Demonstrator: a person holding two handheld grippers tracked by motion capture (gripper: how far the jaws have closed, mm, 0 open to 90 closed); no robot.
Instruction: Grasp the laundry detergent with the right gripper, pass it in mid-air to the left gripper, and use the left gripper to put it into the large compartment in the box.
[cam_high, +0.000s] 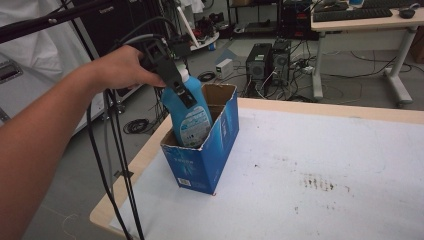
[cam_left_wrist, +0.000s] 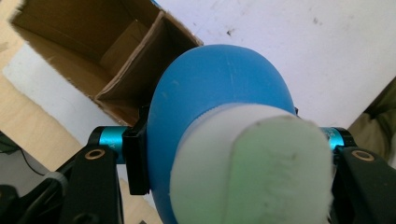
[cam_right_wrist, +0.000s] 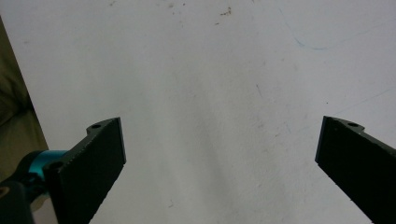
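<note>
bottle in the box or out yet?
Partly in. The blue bottle has its lower part inside the open cardboard box and its top above the rim, leaning, with the left gripper shut on it.

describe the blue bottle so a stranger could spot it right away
On the white-topped table, near its left edge, an open blue cardboard box stands. The blue bottle rises from it, clamped in the left gripper; its white cap and glossy plastic set it apart.

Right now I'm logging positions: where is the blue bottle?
In the high view, the blue bottle stands partly inside the blue cardboard box at the table's left edge, gripped near its top by the left gripper.
</note>
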